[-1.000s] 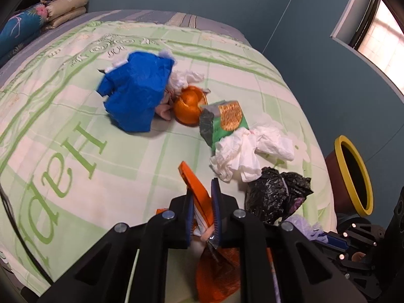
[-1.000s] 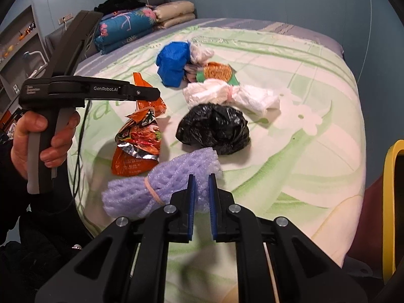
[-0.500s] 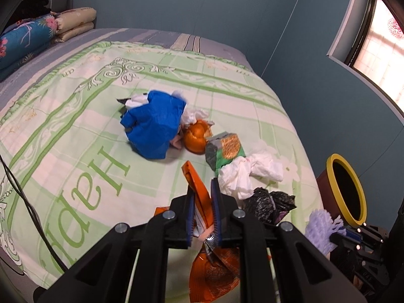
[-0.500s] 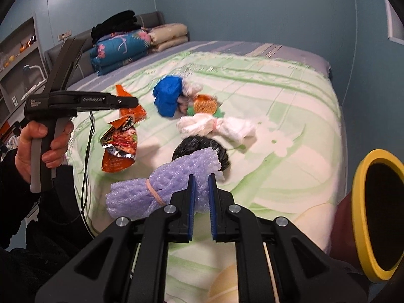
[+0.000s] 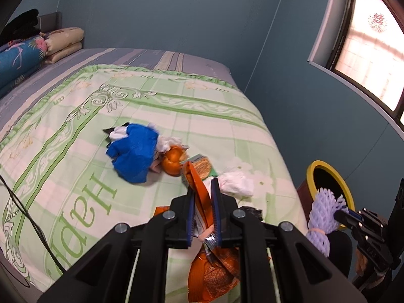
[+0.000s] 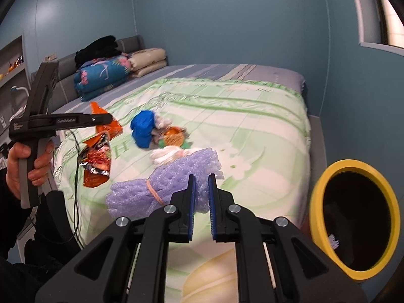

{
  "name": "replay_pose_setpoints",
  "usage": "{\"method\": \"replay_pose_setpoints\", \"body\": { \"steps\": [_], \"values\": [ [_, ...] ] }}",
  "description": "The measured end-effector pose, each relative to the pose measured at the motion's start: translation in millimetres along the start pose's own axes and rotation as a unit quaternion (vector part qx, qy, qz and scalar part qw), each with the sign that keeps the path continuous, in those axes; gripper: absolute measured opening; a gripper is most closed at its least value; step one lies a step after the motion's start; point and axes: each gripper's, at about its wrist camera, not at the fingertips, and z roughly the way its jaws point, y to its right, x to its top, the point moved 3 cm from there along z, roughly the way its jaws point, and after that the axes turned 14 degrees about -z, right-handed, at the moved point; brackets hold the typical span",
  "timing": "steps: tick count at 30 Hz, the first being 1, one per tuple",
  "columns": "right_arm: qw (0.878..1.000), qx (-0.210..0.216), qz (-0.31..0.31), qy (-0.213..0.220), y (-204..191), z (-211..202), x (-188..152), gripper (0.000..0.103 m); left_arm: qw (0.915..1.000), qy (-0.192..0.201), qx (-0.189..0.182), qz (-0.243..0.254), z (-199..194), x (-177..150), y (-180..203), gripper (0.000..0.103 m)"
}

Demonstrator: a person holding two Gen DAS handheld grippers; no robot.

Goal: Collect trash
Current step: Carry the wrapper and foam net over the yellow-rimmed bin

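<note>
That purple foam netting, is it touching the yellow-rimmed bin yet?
Apart. The right wrist view shows bedspread between the purple foam netting and the yellow-rimmed bin.

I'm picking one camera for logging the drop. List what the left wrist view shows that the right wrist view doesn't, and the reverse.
Left wrist only: the window and the black bag behind the left tool.

Right wrist only: the person's hand, wall shelves, and inside the yellow-rimmed bin.

Both: the bed, orange snack wrapper, purple foam net in the right tool, blue bag.
</note>
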Motion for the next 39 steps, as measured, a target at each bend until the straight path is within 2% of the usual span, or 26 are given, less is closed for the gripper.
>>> {"method": "replay_pose_setpoints", "body": {
  "steps": [16,28,39],
  "values": [
    [0.994,-0.094,0.044,0.026,62,-42,3,0.009,0.9977,-0.002,-0.037,0.056,4,4,68,0.011],
    [0.979,-0.18,0.085,0.038,122,-73,-5,0.009,0.9927,-0.02,-0.079,0.088,36,1,135,0.011],
    [0.96,-0.249,0.125,0.037,174,-97,-24,0.009,0.9846,-0.036,-0.121,0.121,63,3,204,0.011]
  ]
}}
